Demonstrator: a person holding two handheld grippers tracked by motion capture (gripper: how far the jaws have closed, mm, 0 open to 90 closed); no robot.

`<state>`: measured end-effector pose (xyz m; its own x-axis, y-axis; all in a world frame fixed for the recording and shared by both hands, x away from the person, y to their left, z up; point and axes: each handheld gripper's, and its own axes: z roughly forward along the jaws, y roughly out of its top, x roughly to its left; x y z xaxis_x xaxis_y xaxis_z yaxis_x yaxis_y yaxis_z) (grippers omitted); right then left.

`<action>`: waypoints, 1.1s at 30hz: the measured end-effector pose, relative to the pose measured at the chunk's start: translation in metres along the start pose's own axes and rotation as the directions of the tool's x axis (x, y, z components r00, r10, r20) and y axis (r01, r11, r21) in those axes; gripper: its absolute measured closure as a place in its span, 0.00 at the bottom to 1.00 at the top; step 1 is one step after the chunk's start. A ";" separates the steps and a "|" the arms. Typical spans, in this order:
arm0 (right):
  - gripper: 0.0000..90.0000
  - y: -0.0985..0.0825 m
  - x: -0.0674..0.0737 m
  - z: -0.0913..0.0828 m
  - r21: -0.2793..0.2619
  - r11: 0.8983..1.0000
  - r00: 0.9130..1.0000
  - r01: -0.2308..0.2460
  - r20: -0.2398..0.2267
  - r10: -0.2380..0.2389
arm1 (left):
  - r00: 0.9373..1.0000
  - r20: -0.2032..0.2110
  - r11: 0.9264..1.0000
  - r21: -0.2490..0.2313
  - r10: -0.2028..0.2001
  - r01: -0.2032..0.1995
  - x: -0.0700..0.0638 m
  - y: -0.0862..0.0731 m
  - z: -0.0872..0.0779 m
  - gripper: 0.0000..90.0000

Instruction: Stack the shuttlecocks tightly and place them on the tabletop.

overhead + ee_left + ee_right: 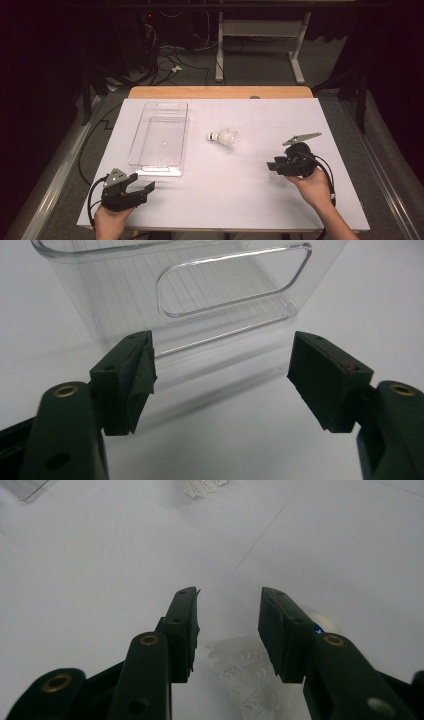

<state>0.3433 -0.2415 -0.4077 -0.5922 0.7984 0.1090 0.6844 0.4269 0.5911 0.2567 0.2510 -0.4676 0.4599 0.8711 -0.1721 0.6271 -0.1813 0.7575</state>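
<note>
Nearer shuttlecock [240,672] is lying on the white mat [225,200] directly under the right gripper [229,594], low and close in behind the jaw tips rather than ahead of them. Its white skirt is showing in the gap between the jaws; its cork [325,624], with a blue band, is peeking out past the far side of the jaw on the right of that view. So its long axis is running across the gap, cork toward that jaw, not along the jaws. The jaws are standing partly apart and gripping nothing. I can't tell whether a pad is touching the skirt.

My read: the grab is turning on that offset. The right gripper is needing to back up or tip down so the skirt sits between the pads.

Second shuttlecock [226,138] is lying well ahead of the right jaws and slightly to their left, cork pointing toward the bin. The right gripper [272,165] is nearer to it than the left one.

Clear plastic bin [159,170] is sitting just ahead of the left gripper [142,182]. Its handle-cutout end wall [100,295] is facing those jaws, near but apart. Left jaws are gaping wide with nothing in them.

Count: two shuttlecocks, one bin, two grippers.
</note>
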 end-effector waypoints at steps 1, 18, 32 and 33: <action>0.67 0.000 0.000 0.000 0.000 1.000 1.000 -0.003 0.000 0.003 | 1.000 0.000 1.000 0.000 0.000 0.000 0.000 0.000 0.000 0.31; 0.65 -0.010 -0.006 -0.009 0.008 1.000 1.000 -0.011 0.009 0.010 | 1.000 0.000 1.000 0.002 -0.005 0.005 0.000 0.000 0.000 0.31; 0.66 -0.013 -0.009 -0.006 0.027 1.000 1.000 -0.009 0.027 0.008 | 1.000 -0.001 1.000 0.000 -0.004 0.004 0.000 0.000 -0.001 0.31; 0.66 -0.013 -0.009 -0.006 0.030 1.000 1.000 -0.009 0.030 0.008 | 1.000 -0.001 1.000 0.000 -0.004 0.004 0.000 0.000 -0.001 0.31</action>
<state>0.3374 -0.2567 -0.4116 -0.5737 0.8142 0.0893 0.7020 0.4326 0.5658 0.2559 0.2510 -0.4673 0.4566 0.8723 -0.1749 0.6288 -0.1773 0.7571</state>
